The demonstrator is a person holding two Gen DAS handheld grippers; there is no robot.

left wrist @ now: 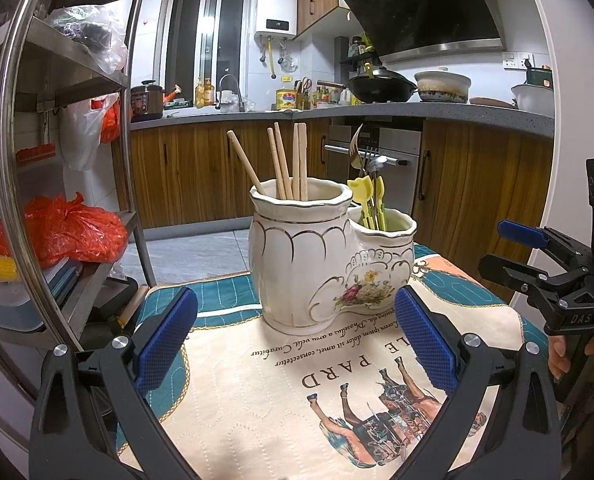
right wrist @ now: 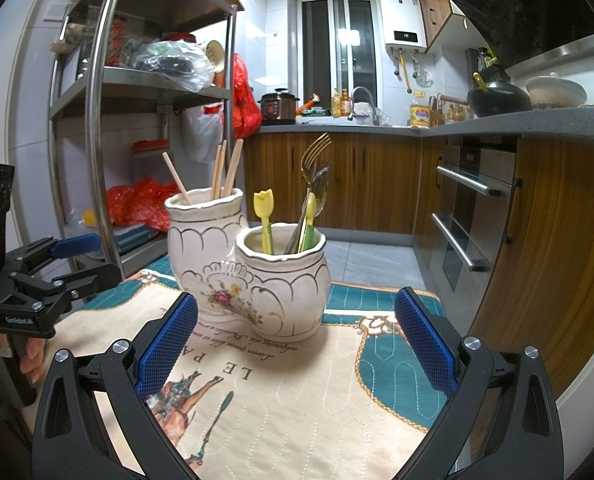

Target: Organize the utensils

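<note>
Upright, the chopsticks (left wrist: 287,164) stand in the holder's (left wrist: 309,256) tall cup, fanning slightly; fork (right wrist: 315,152) and spoons (right wrist: 264,216) point up from the low cup, their lower ends hidden. Holder sits on the mat (right wrist: 297,392). Left gripper (left wrist: 297,340) and right gripper (right wrist: 297,340) gape empty.

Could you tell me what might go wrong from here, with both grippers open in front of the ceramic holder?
1. The ceramic holder stands on a soft quilted cloth; a sideways pull on a utensil could tip it.
2. The metal fork crosses the yellow-green utensils in the short cup, so lifting one may drag another out.
3. The chopsticks lean loosely apart; the left gripper could knock them while reaching.
</note>
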